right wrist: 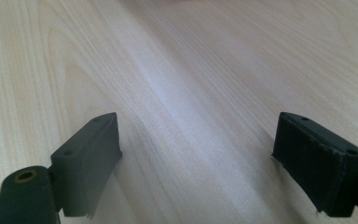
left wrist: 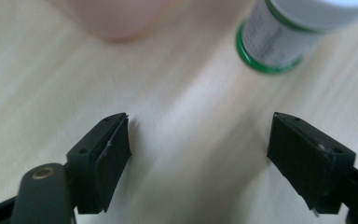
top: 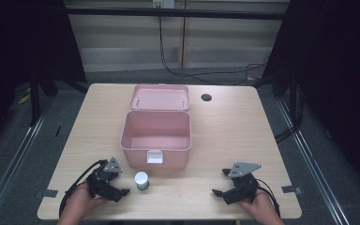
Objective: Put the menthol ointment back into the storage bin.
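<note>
Print there on the small bottle's (left wrist: 279, 39) white label, seen in the left gripper view, but far too blurred to read. No legible word, brand or number on the pink box (top: 155, 136) either, nor anywhere on the desk (top: 225, 136). Nothing readable, then.

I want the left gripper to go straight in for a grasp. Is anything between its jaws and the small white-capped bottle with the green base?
Nothing visible. The left gripper stands open over bare light wooden table, and the small white-capped bottle with the green base stands upright just ahead, beside the open pink plastic box.
</note>
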